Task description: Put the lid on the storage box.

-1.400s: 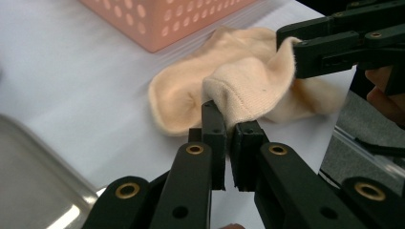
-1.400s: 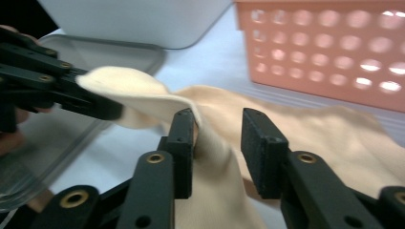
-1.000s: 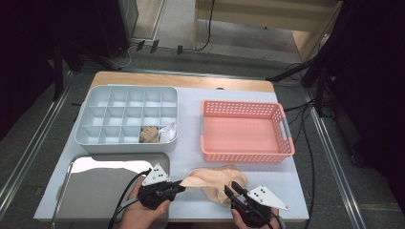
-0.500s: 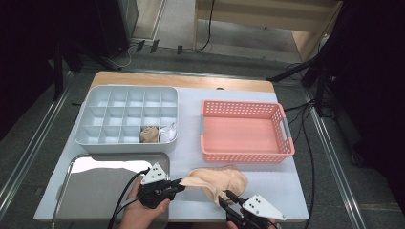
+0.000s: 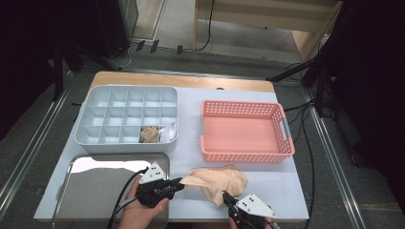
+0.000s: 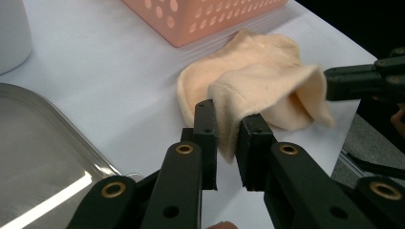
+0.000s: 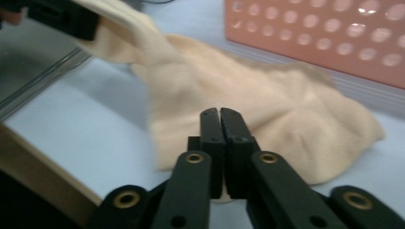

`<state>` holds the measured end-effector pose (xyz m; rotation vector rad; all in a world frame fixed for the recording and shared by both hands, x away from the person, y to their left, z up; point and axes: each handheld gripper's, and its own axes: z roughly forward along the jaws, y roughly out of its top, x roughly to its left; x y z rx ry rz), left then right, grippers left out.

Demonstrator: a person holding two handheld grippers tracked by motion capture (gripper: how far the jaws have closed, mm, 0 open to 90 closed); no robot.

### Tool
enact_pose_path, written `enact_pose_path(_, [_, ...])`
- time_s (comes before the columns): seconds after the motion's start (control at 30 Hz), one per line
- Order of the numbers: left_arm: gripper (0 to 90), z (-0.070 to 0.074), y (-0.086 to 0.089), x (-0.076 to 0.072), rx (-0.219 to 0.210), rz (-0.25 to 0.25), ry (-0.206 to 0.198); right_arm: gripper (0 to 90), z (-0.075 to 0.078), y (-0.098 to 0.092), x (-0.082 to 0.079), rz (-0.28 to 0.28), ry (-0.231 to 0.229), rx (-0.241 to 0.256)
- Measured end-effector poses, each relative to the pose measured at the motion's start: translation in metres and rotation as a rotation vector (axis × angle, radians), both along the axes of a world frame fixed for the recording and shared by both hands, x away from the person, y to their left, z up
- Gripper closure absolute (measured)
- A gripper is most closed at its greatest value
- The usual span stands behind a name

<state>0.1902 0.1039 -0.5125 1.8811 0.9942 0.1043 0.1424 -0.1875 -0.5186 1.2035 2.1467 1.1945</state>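
A beige cloth (image 5: 219,180) lies crumpled on the white table in front of the pink basket. My left gripper (image 5: 179,184) is shut on the cloth's left corner and holds that corner lifted; in the left gripper view the fabric (image 6: 258,90) is pinched between the jaws. My right gripper (image 5: 225,196) sits at the cloth's near edge with its jaws pressed together. In the right gripper view its tips (image 7: 220,114) rest against the cloth (image 7: 286,119), and no fabric shows between them.
A pink basket (image 5: 241,155) stands at the right. A white compartment box (image 5: 125,144) at the back left holds a beige item (image 5: 149,134) and a white item (image 5: 168,132). A steel tray (image 5: 90,191) lies at the front left. The table's front edge is just below both grippers.
The right gripper has drawn back toward the table's near edge and slightly left. The left gripper keeps its hold on the cloth corner, nearly still.
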Motion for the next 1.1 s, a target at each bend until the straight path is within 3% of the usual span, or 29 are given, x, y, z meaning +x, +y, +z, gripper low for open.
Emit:
enact_pose_path(0.13, [80.6, 0.0, -0.001, 0.0, 0.005, -0.001, -0.001, 90.0, 0.002, -0.006, 0.007, -0.024, -0.009, 0.03])
enact_pose_path(0.2, [80.6, 0.0, -0.001, 0.0, 0.001, -0.001, -0.001, 83.2, 0.005, -0.009, 0.005, -0.001, -0.012, 0.083])
enact_pose_path(0.27, [80.6, 0.0, 0.0, 0.0, 0.0, -0.003, 0.001, 77.3, 0.006, -0.008, 0.0, 0.043, -0.011, 0.105])
enact_pose_path(0.47, [80.1, 0.0, -0.001, -0.001, -0.001, 0.001, 0.001, 57.4, 0.0, 0.007, -0.004, 0.106, 0.014, 0.072])
enact_pose_path(0.57, [80.0, 0.0, 0.001, 0.0, 0.001, 0.004, -0.001, 53.5, -0.006, 0.017, -0.005, 0.134, 0.027, 0.008])
enact_pose_path(0.67, [80.2, 0.0, 0.002, 0.0, -0.001, 0.005, -0.002, 60.6, -0.01, 0.023, -0.006, 0.116, 0.011, -0.076])
enact_pose_path(0.87, [81.5, 0.001, 0.002, 0.0, -0.001, 0.004, 0.001, 85.2, -0.006, 0.013, -0.004, 0.075, 0.026, -0.053])
enact_pose_path(1.1, [82.5, 0.0, 0.002, 0.0, 0.003, -0.005, -0.002, 88.1, 0.0, 0.005, -0.003, 0.054, 0.012, -0.011])
